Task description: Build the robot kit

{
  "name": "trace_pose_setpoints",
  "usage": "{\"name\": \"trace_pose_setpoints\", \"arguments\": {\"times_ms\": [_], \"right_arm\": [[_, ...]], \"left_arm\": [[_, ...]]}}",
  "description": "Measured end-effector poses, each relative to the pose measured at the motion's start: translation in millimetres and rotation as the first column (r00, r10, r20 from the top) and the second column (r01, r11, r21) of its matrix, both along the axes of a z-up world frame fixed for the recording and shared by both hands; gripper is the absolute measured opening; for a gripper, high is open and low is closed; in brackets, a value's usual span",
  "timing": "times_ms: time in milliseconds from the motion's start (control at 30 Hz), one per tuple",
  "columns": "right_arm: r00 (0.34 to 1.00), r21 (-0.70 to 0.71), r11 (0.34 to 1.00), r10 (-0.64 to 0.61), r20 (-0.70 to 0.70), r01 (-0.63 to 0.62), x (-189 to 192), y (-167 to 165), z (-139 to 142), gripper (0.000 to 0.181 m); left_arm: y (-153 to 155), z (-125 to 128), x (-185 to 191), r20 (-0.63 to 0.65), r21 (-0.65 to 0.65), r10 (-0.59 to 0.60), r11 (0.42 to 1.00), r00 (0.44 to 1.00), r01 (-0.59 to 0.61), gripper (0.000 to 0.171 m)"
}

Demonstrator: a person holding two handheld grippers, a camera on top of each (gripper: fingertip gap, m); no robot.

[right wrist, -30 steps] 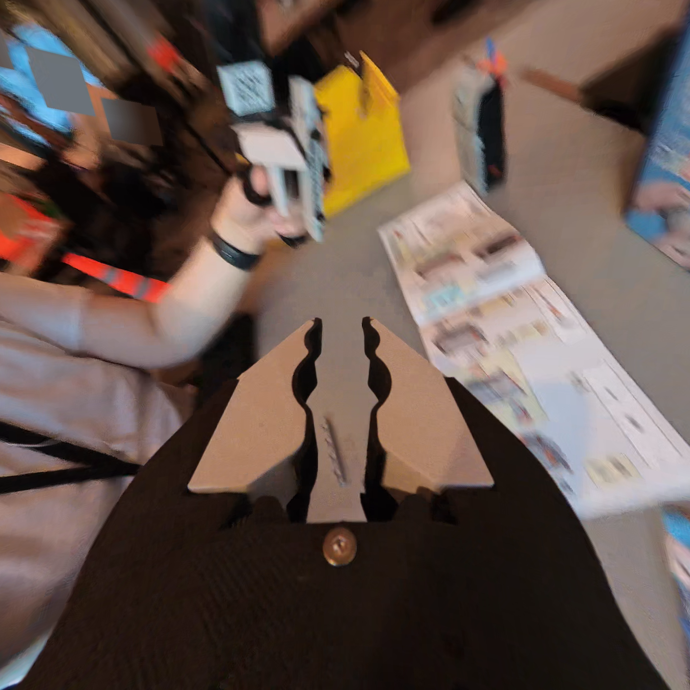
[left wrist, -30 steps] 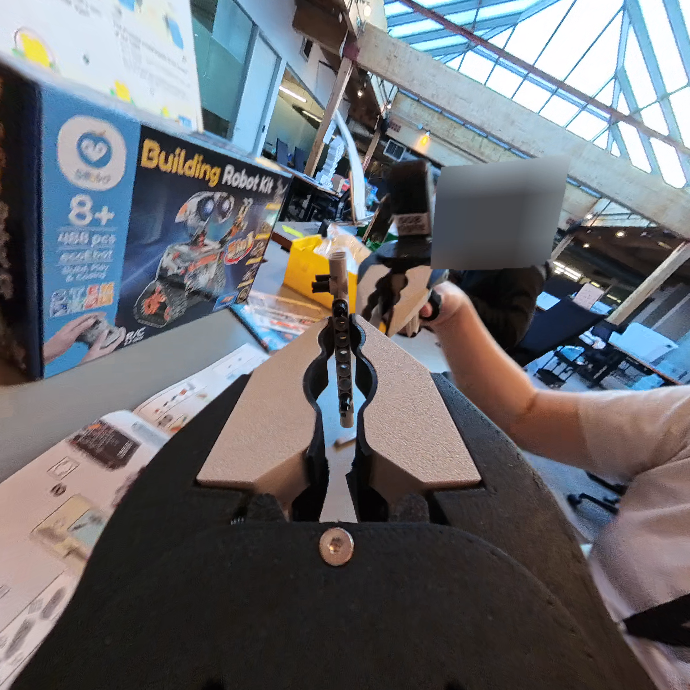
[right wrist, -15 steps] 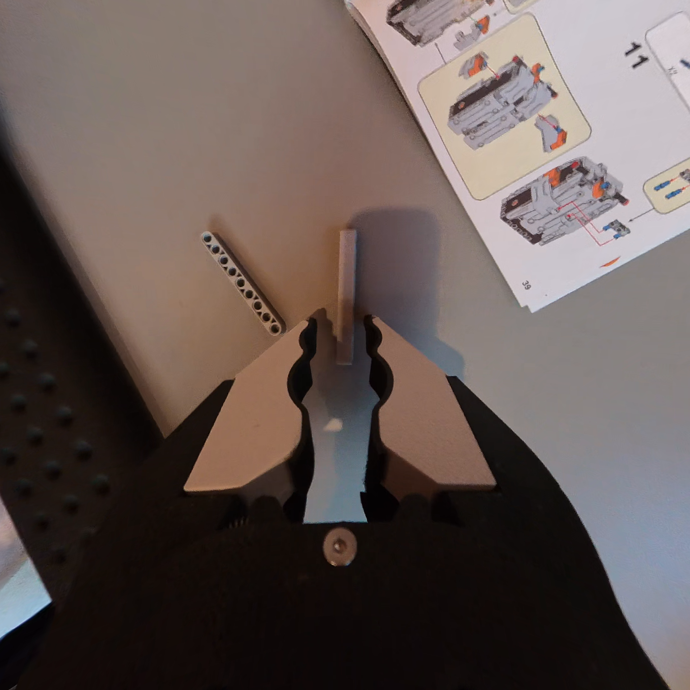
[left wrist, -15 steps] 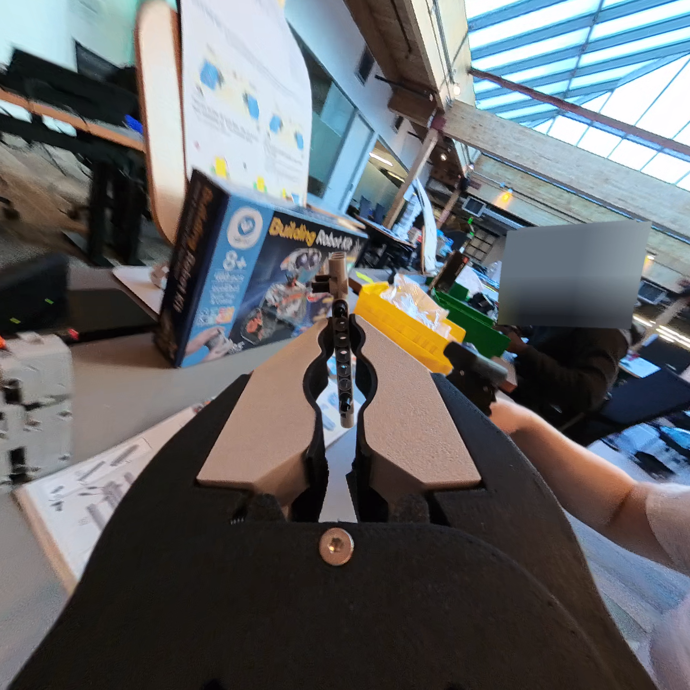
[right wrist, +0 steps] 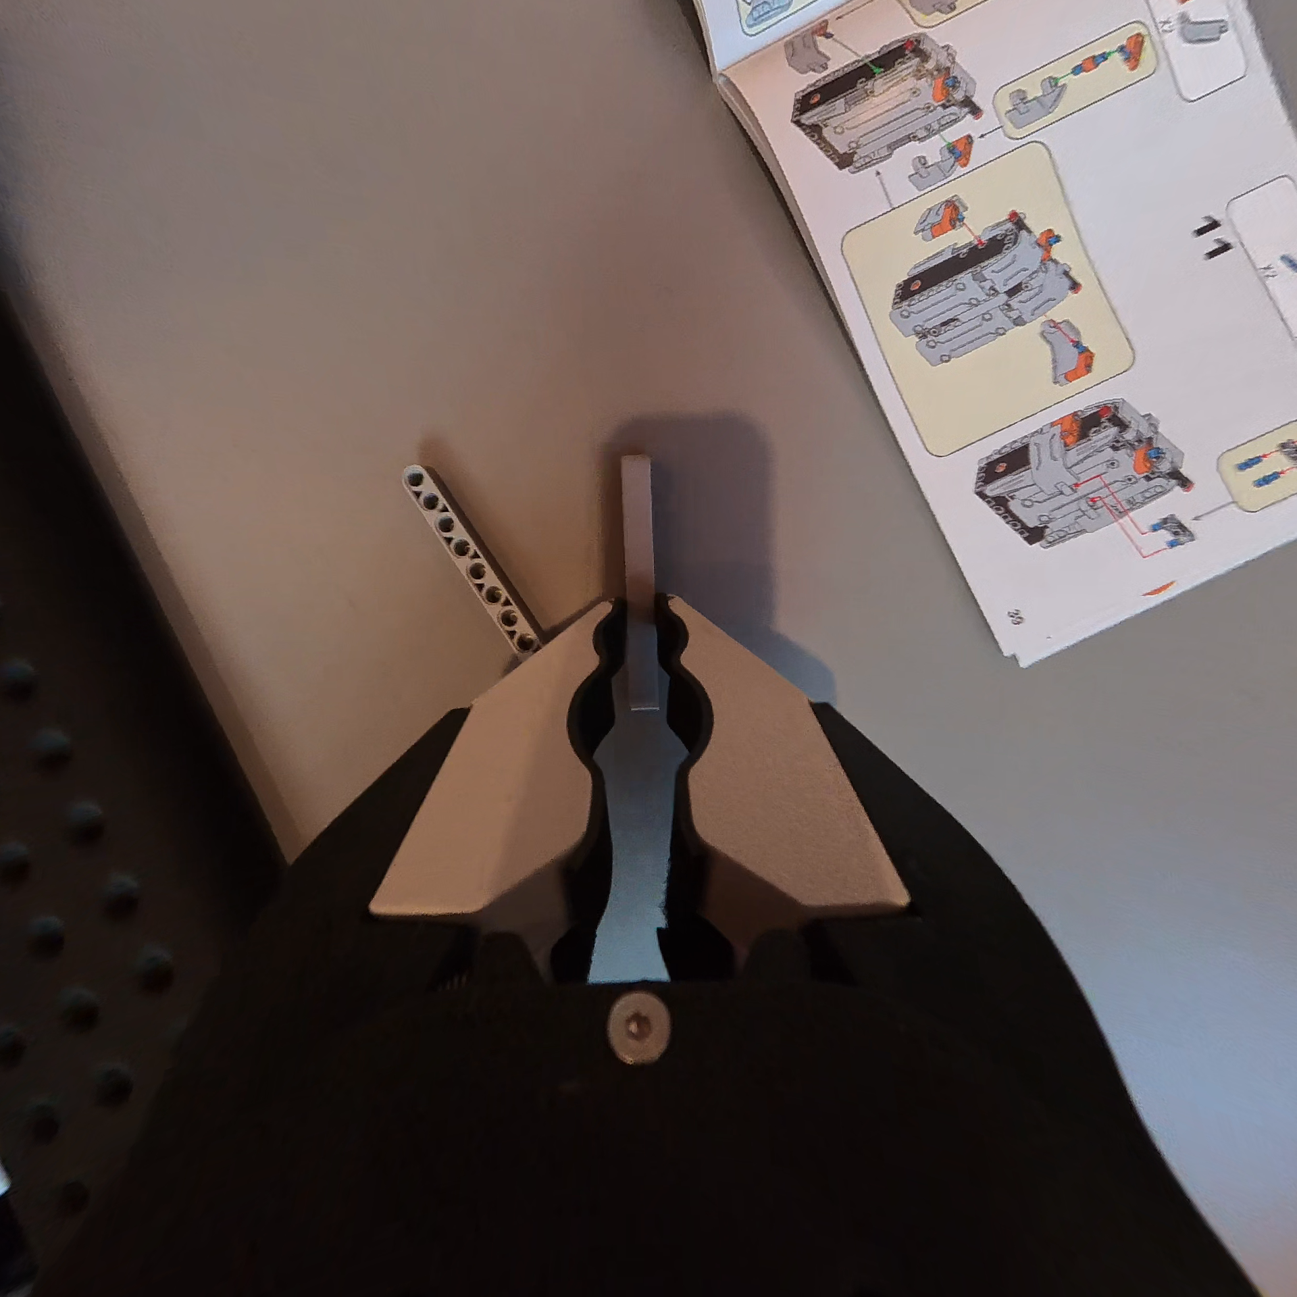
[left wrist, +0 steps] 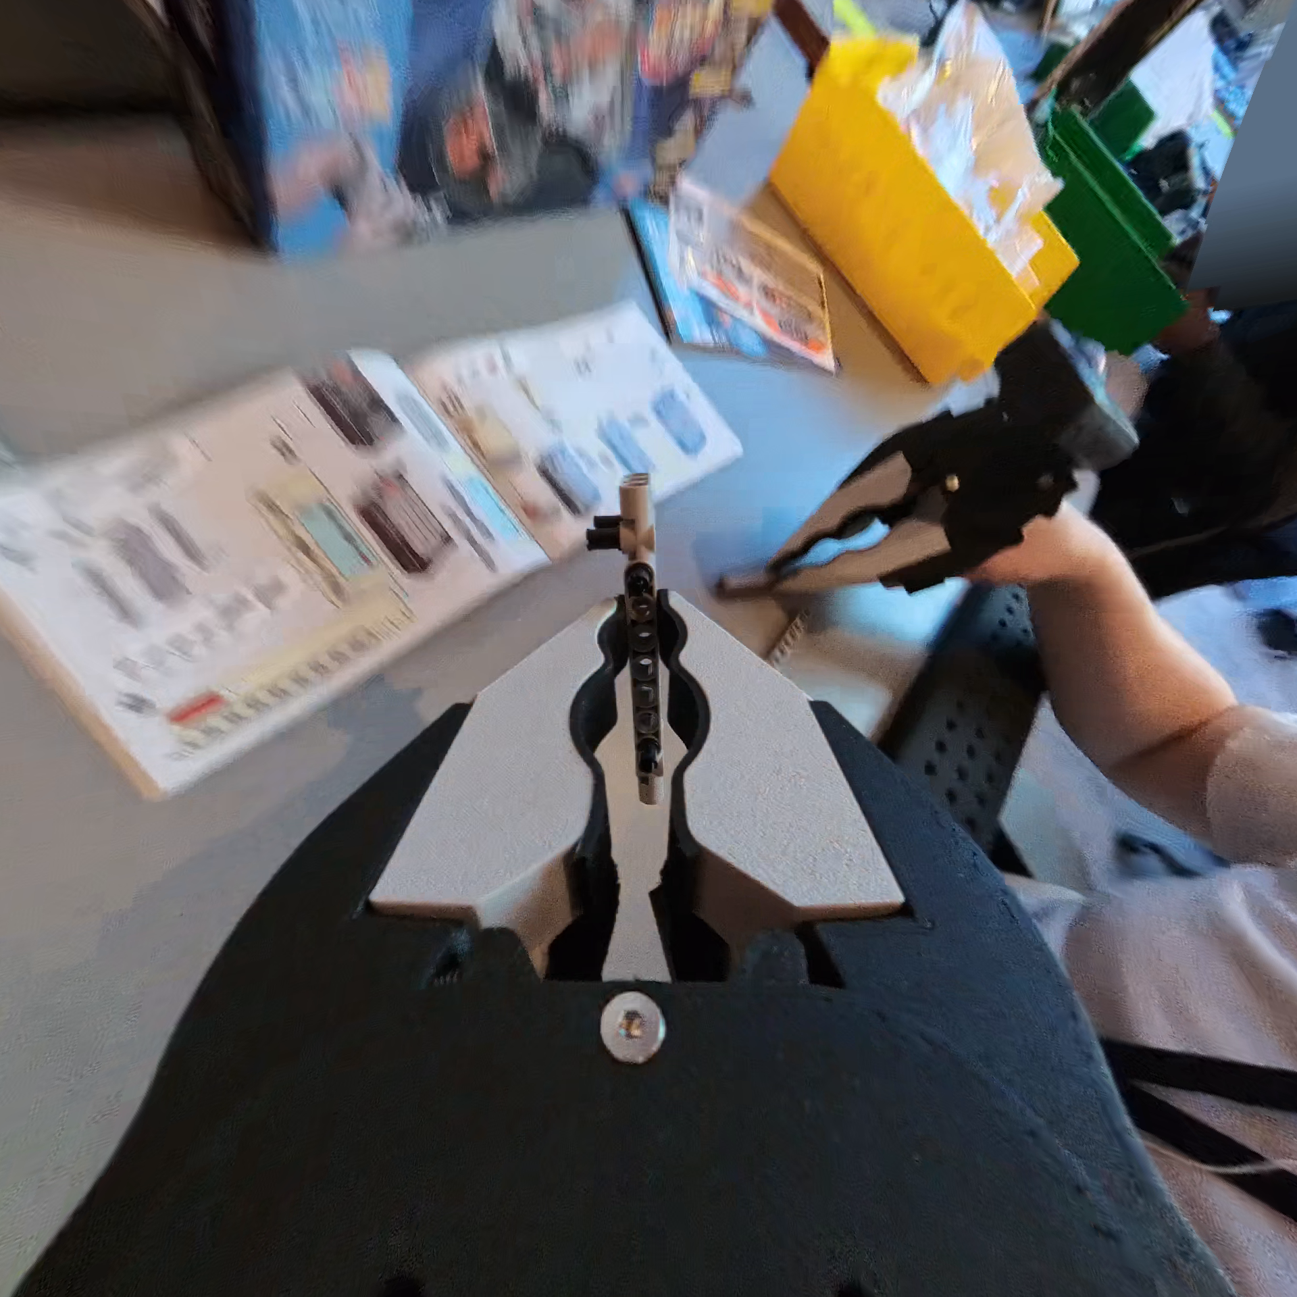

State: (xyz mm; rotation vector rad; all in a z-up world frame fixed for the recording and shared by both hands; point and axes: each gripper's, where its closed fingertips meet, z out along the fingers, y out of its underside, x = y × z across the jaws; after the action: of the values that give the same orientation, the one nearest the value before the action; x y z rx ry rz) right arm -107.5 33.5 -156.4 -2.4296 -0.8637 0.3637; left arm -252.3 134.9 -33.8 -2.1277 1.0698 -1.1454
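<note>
My left gripper (left wrist: 641, 603) is shut on a black holed beam (left wrist: 644, 691) that stands up between the jaws, with a light connector piece and black pins (left wrist: 630, 525) on its far end. It hovers above the grey table (left wrist: 140, 842). My right gripper (right wrist: 637, 602) is shut on a plain grey beam (right wrist: 637, 533) that lies edge-on at the table surface. It also shows in the left wrist view (left wrist: 754, 577), tips down at the table. A light grey holed beam (right wrist: 467, 554) lies flat just left of the right jaws.
An open instruction booklet (left wrist: 316, 533) lies on the table, also in the right wrist view (right wrist: 1053, 295). A yellow bin (left wrist: 905, 210) with plastic bags, a green bin (left wrist: 1109, 231) and a blue kit box (left wrist: 421, 105) stand behind. A black dotted chair surface (right wrist: 84, 877) lies past the table edge.
My left gripper tilted down from the room toward the table, still holding the black beam. My right gripper closed from around the grey beam onto it.
</note>
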Motion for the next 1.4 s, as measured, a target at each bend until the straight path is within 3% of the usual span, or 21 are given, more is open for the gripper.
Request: {"name": "trace_pose_setpoints", "arguments": {"times_ms": [100,233,367,467,667,833,967,1100,1167,1233,1300,1400], "right_arm": [[0.999,-0.036,0.999,0.019,-0.034,-0.021,-5.5,0.6,-0.6,0.007],[0.998,-0.032,0.998,0.056,0.02,-0.056,-10.4,4.3,-2.7,0.011],[0.998,-0.003,0.998,0.059,0.012,-0.059,-12.7,6.9,-2.7,0.011],[0.999,0.013,0.999,0.047,-0.018,-0.047,-13.2,7.4,-2.5,0.011],[0.998,0.037,0.998,0.046,-0.043,-0.044,-11.9,6.2,-2.4,0.01],[0.997,0.045,0.998,0.047,-0.064,-0.044,-11.4,6.0,-2.3,0.009],[0.996,0.052,0.998,0.05,-0.077,-0.046,-11.1,5.7,-2.3,0.008],[0.998,0.076,0.996,0.055,-0.044,-0.051,-8.0,6.0,-1.7,0.007],[0.998,0.138,0.989,0.054,-0.025,-0.05,-7.6,10.6,4.8,0.007],[0.999,0.266,0.964,0.031,-0.04,-0.019,-11.4,21.7,26.0,0.007],[0.998,0.442,0.897,0.004,-0.059,0.023,-17.8,32.8,59.2,0.006],[0.995,0.61,0.79,-0.002,-0.102,0.064,-33.3,35.4,100.2,0.006]], "left_arm": [[-25.6,-49.2,3.6,-0.081,-0.158,-0.088,0.985,0.993,0.074,0.005],[-41.2,-90.7,-8.0,-0.324,-0.176,-0.177,0.976,0.929,0.125,0.005],[-67.9,-92.9,4.3,-0.254,-0.311,-0.323,0.92,0.912,0.239,0.005],[-55.9,-115.1,-1.4,-0.353,-0.301,-0.273,0.939,0.895,0.168,0.005],[-56.0,-122.6,5.8,-0.309,-0.378,-0.267,0.915,0.913,0.14,0.007],[-53.7,-116.1,5.2,-0.263,-0.439,-0.227,0.894,0.938,0.094,0.025],[-35.9,-113.5,-10.5,-0.347,-0.333,-0.133,0.943,0.928,0.01,0.038],[-16.8,-100.7,-26.3,-0.385,-0.201,-0.02,0.978,0.923,-0.063,0.037],[-6.3,-76.5,-20.0,-0.279,-0.129,0.06,0.987,0.958,-0.099,0.033],[-5.8,-41.5,1.3,-0.074,-0.092,0.112,0.989,0.991,-0.118,0.032],[-25.0,-14.1,30.6,0.118,-0.081,0.081,0.994,0.99,-0.072,0.036],[-52.5,5.5,65.8,0.305,-0.038,0.052,0.998,0.951,-0.042,0.038]]}}
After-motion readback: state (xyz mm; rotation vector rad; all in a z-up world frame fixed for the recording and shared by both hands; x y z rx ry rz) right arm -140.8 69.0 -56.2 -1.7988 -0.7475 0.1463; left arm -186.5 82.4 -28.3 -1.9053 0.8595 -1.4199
